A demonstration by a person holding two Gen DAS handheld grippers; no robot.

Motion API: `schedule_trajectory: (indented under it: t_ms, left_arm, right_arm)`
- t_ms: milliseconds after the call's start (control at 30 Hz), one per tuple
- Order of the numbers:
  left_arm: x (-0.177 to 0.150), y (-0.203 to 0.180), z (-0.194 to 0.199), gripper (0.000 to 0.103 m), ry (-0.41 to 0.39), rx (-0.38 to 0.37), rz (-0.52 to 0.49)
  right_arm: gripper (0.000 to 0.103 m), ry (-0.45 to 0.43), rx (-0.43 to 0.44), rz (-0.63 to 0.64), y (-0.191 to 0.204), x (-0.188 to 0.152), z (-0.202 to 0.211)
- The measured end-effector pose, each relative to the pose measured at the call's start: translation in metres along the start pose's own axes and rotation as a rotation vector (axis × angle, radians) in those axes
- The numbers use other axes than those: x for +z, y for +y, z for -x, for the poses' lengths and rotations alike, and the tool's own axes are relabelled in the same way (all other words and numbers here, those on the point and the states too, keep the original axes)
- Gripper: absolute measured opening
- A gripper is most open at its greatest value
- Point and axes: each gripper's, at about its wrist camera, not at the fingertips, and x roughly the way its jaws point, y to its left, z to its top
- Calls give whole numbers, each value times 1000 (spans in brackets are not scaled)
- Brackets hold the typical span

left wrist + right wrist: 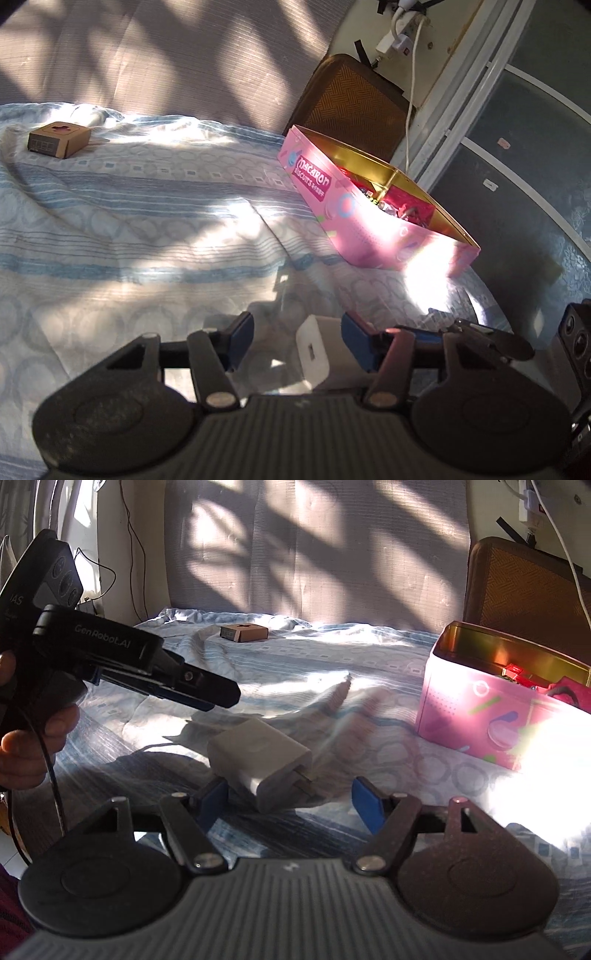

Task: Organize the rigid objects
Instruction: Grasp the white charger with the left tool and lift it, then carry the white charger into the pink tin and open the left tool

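1. Left wrist view: the left gripper (295,341) has its blue-padded fingers (242,330) spread apart, with the white USB charger (325,354) lying between them on the blue-and-white bedsheet (129,229). The charger sits nearer the right-hand pad and looks to touch it; a clear gap remains on the other side.
2. Same view: the open pink Macaron biscuit tin (369,206) stands well ahead and to the right, with red packets inside. A small brown cardboard box (59,140) rests far off to the left on the sheet.
3. Right wrist view: the right gripper (291,805) is also spread wide, pinching nothing. The charger (258,757) lies just ahead of its tips, closer to the left-hand pad (214,801), prongs pointing toward the camera.
4. Same view: the left gripper (218,694), held in a hand (33,738), hangs above and to the left of the charger. The tin (480,716) stands to the right; the cardboard box (243,632) lies far behind.
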Motion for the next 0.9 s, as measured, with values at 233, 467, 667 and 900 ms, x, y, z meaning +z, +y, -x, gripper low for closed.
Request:
schedule_trajectory:
  t_ms: [233,467,667,900]
  left_arm:
    - [-5,-12,-8,45,49,-23,-25]
    - [-8,-25,-18,51,47,-4,-43]
    - [22,-46,-15,48,-11,11,-117]
    - [82,-100,-48,48,-85,6,-285]
  right_arm:
    - [47,18,48,-16,6,-3,7]
    - [41,3,33,3,11,1,-8]
    - [37,-90,-19,1,-1,15,1]
    - [37,-231,-164,24,-40,47,18]
